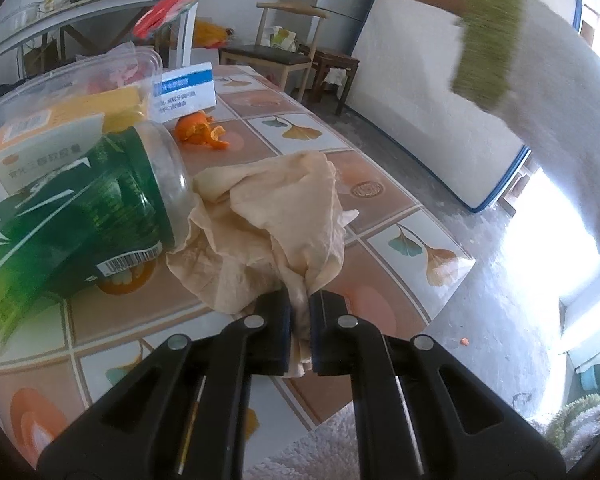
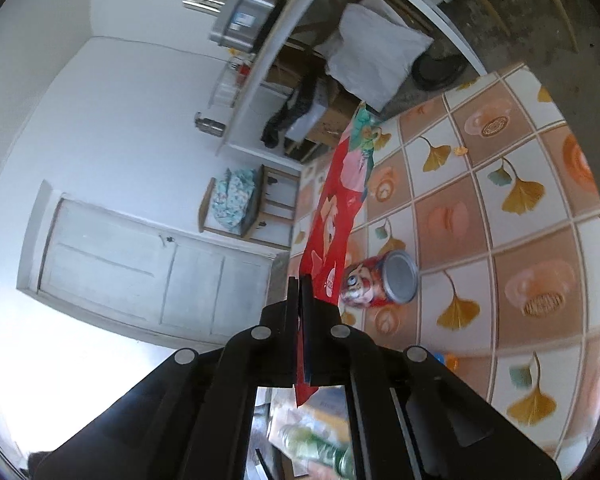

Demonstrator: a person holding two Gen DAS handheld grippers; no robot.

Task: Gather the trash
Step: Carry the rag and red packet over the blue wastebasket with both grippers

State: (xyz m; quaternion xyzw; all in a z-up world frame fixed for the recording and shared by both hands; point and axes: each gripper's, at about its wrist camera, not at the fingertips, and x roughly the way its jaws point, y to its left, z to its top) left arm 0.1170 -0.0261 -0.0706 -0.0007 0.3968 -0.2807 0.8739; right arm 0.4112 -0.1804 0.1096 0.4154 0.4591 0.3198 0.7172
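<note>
Crumpled beige tissue [image 1: 268,216] on patterned desk [image 1: 400,200], one corner clenched in left tongs [image 1: 300,300]. Red snack wrapper [image 2: 336,216] pinched flat in right tongs [image 2: 300,280], raised above desk. Green bottle [image 1: 80,216] beside tissue; orange peel [image 1: 200,130] farther back; red can [image 2: 380,282] on its side.
</note>
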